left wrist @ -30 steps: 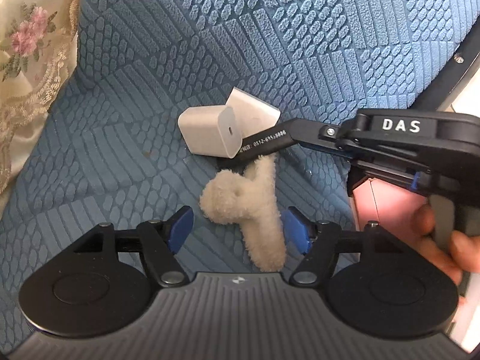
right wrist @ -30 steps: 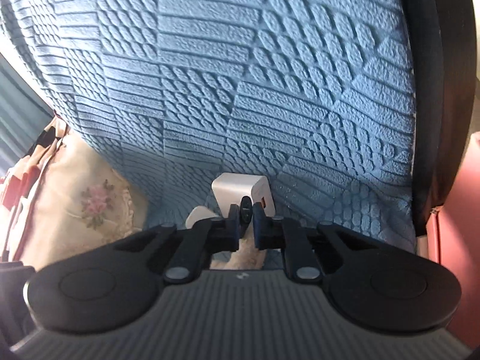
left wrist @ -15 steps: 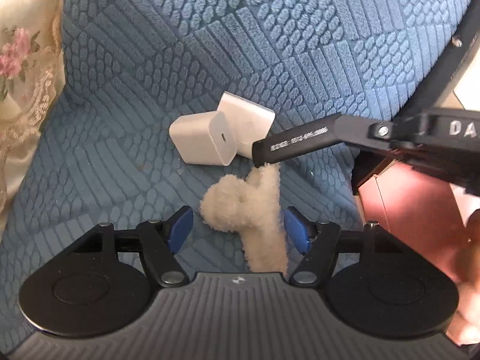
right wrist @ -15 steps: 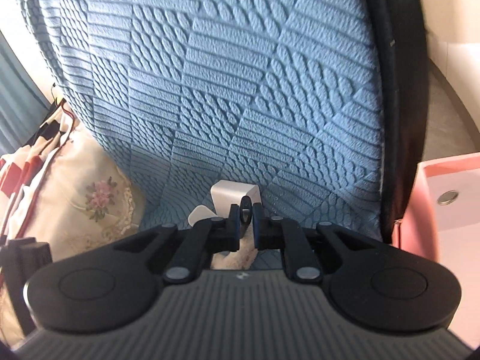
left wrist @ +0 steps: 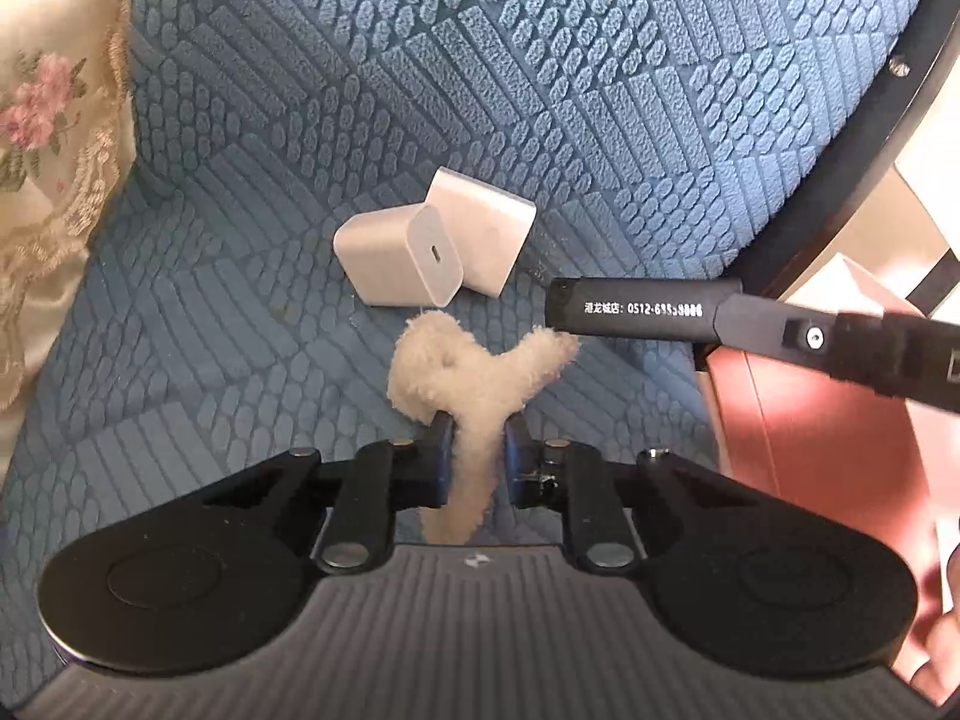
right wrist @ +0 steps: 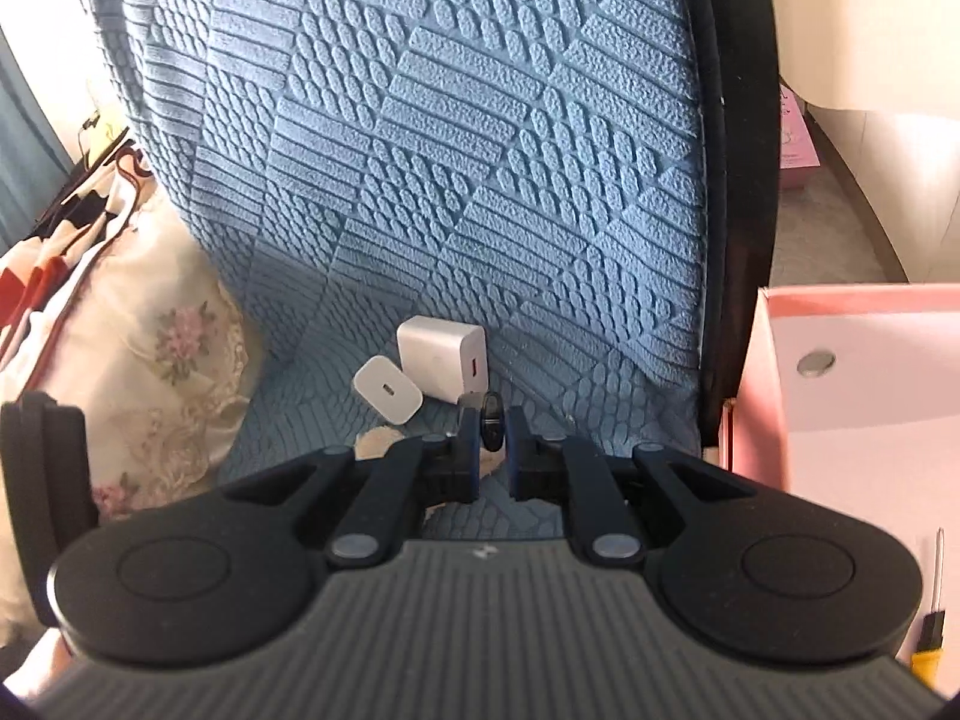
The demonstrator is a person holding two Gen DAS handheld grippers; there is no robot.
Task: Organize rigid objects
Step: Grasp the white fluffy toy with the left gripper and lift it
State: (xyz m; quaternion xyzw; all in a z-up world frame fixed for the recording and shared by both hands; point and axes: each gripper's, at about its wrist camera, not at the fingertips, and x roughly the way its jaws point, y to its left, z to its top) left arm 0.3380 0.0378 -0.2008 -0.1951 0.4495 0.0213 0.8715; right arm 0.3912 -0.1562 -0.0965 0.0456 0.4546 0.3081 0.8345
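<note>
Both grippers closed, each pinching something

The left gripper [left wrist: 476, 450] points forward and down — its blue-padded fingers [left wrist: 441, 450] drawn in tight on a fluffy cream clip [left wrist: 474, 378]. The right gripper [right wrist: 493, 450] reaches in from the right side, fingers [right wrist: 465, 450] nearly together on a slim black stick [left wrist: 642, 309] — its bare fingertips [left wrist: 936, 654] just show at the frame's lower right edge.

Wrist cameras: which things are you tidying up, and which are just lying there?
Tidying: fluffy cream clip in left gripper; small black round piece in right gripper; front white plastic charger cube; rear white plastic charger cube; open pink box.
Lying about: cream floral pillow; blue textured chair cushion.
</note>
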